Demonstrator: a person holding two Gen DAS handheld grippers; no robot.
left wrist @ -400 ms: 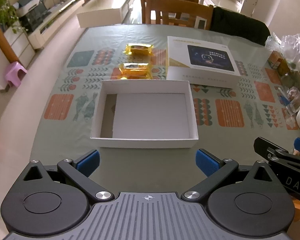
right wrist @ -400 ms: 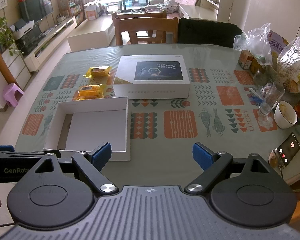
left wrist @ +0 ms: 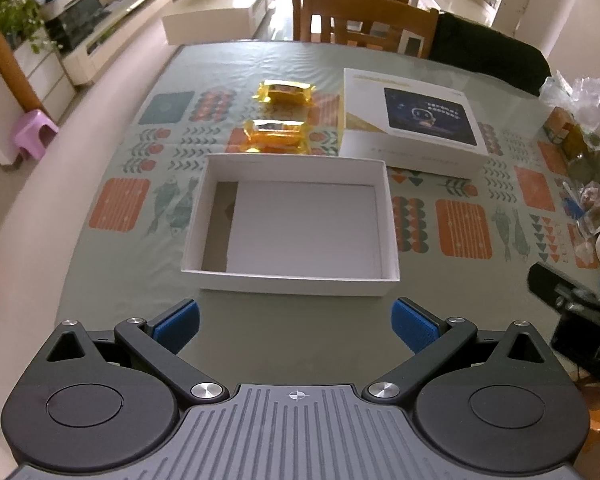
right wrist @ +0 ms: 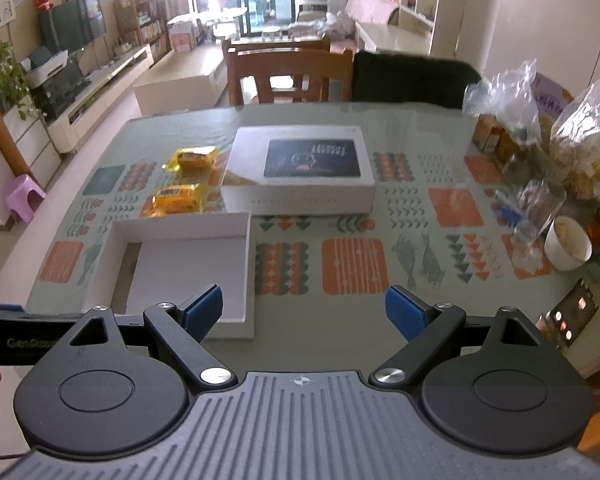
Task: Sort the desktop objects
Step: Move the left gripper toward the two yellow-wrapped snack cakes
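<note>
An open white box tray lies on the table just ahead of my left gripper, which is open and empty. Two yellow snack packets lie beyond it: a near one and a far one. A closed white box with a dark picture lies to their right. In the right wrist view the tray, the packets and the closed box show to the left and ahead. My right gripper is open and empty, near the table's front edge.
Plastic bags of food, a glass, a bowl and a phone crowd the table's right side. Wooden chairs stand behind the table. The right gripper's body shows at the right of the left wrist view.
Both grippers have drifted slightly, and the views shifted a little. Nothing on the table has moved; both stay open.
</note>
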